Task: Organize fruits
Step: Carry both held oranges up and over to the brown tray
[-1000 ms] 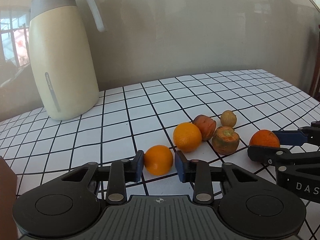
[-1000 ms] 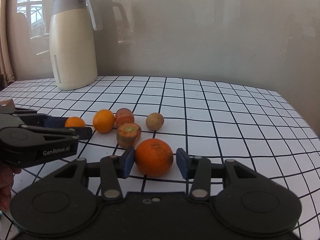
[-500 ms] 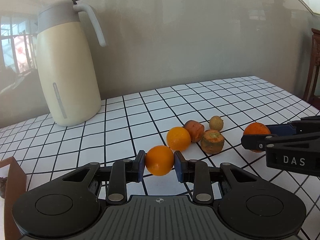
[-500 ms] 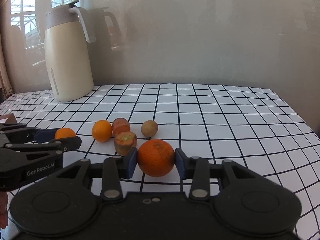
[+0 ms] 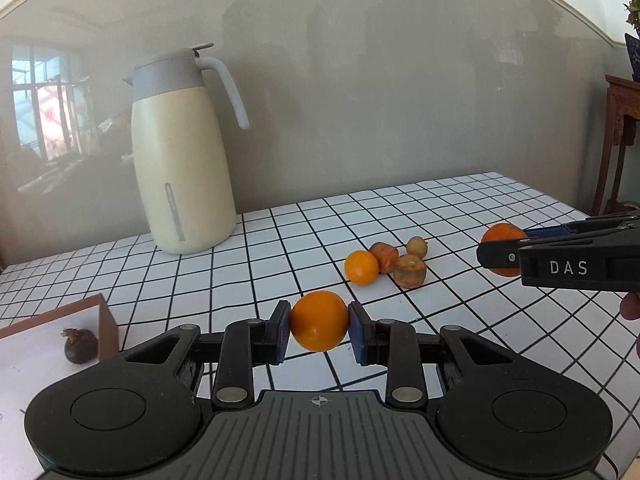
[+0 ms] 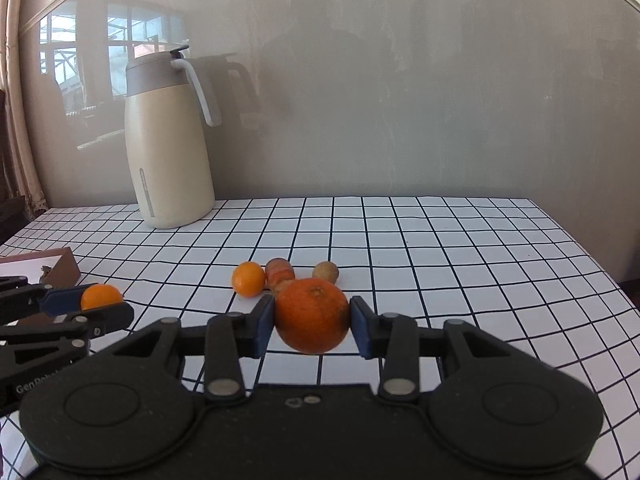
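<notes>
Both oranges lifted, box (image 5: 105,312) cut off

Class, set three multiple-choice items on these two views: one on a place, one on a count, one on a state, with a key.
1. Where does the jug stand? A far left of the table B right edge C in the box
2. How many fruits lie loose in the middle cluster? A two B four C six
3. What is the left gripper doing? A open B shut on an orange C shut on nothing

Key: A, jug stands by the wall; B, four lie together; C is wrong, B: pads press the orange.
</notes>
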Tool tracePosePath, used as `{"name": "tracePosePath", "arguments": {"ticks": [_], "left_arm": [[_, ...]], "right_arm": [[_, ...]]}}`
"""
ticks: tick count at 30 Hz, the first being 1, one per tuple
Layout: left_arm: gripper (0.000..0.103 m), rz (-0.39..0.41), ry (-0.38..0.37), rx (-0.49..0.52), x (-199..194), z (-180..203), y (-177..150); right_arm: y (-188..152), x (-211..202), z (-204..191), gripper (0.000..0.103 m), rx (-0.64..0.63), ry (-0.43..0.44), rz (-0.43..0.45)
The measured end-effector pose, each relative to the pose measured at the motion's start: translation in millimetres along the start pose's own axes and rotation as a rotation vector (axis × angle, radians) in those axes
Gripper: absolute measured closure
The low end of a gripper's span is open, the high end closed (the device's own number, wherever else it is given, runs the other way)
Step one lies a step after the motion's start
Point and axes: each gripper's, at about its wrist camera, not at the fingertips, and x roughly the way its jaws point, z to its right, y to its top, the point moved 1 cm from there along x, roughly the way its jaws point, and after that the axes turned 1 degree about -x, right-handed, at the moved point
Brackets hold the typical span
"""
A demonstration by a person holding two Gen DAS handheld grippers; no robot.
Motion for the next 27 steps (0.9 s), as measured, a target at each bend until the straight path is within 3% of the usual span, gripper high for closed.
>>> {"name": "tracePosePath", "arguments": {"ticks": [11, 27], "left_arm": [[0.072, 0.061, 0.059, -0.021, -73, -40, -19], [0.072, 0.060, 0.170, -0.078, -109, -100, -41]], "right_arm": [[-17, -38, -40, 0.071, -0.073, 0.043, 0.008], [-8, -55, -112, 0.071, -0.169, 0.204, 0.068]]}}
